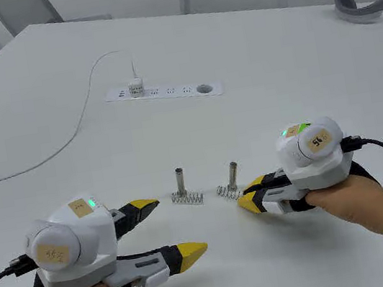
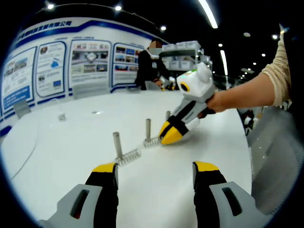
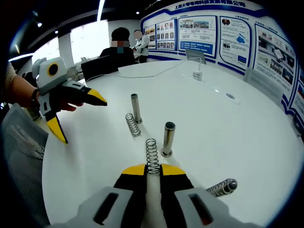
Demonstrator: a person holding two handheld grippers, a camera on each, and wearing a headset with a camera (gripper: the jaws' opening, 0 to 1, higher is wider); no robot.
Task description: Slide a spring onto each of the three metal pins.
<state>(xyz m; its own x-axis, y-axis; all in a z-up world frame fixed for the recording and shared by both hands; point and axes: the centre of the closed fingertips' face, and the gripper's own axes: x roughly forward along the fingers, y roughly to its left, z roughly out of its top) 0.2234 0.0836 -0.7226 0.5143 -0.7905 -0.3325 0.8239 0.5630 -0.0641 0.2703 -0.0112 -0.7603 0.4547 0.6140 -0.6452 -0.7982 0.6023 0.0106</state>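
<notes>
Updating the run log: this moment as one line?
right gripper: shut on silver coil spring | left gripper: open | second spring loose beside upright steel pin

Bare white desk (image 1: 277,86) lies open between the far long white power strip (image 1: 165,91) and the two upright pins, and between them and your gaping left hand-held gripper (image 1: 177,224). The left grey metal pin (image 1: 181,181) and right grey metal pin (image 1: 233,175) leave a narrow gap. A loose coiled steel spring (image 1: 187,199) lies at the left pin's foot. Your right hand-held gripper (image 1: 244,199), clamped on a second coiled steel spring (image 3: 152,156), blocks the right pin's right side.

2 pins (image 1: 181,181) on table (image 1: 288,62), spring (image 1: 187,199) at each base (power strip (image 1: 165,90) behind).
</notes>
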